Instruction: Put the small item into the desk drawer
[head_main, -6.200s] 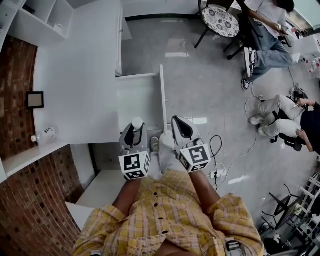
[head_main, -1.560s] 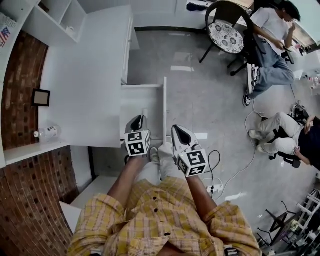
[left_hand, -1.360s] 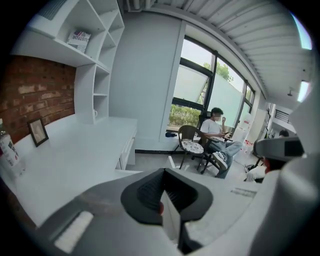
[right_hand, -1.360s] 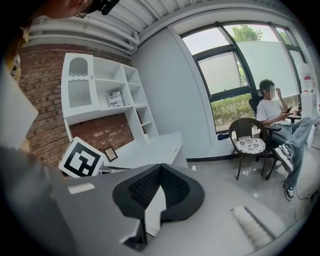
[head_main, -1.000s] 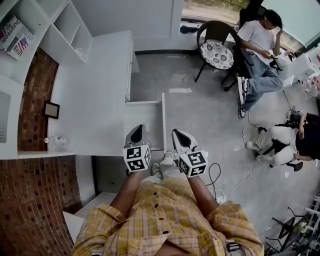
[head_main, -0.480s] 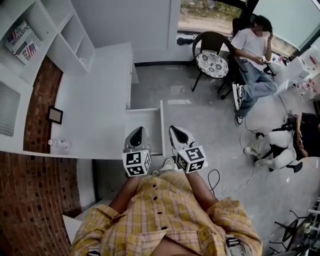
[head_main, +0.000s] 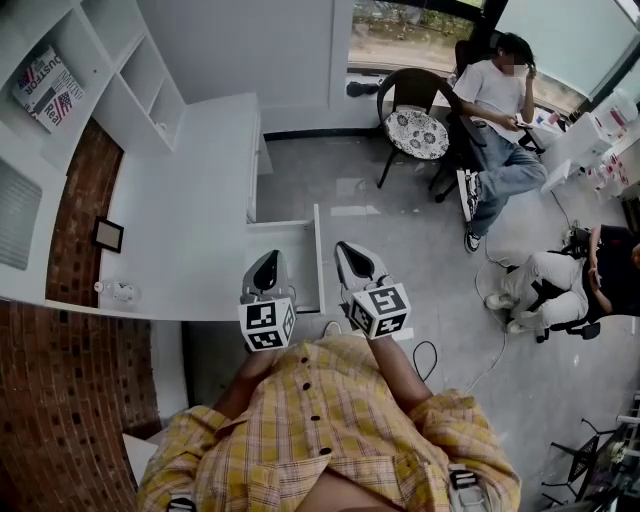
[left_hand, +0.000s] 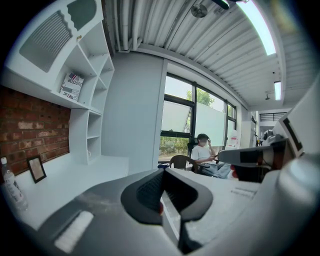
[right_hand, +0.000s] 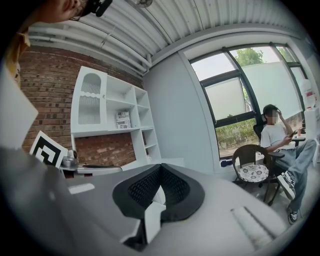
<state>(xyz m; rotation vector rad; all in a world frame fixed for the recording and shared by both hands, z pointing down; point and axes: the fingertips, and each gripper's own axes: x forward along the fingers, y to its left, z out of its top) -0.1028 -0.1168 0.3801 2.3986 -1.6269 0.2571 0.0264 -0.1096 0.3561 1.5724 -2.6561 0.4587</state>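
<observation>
1. Two closed tools at lower centre: left gripper and right gripper, jaws pressed together (nothing between them).
2. The open desk drawer sits just above them, centre frame.
3. The small item cannot be made out.

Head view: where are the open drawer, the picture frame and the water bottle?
open drawer (head_main: 292, 247), head view, the bare floor of it.
picture frame (head_main: 108, 235), head view, its middle.
water bottle (head_main: 119, 292), head view, its body.
</observation>
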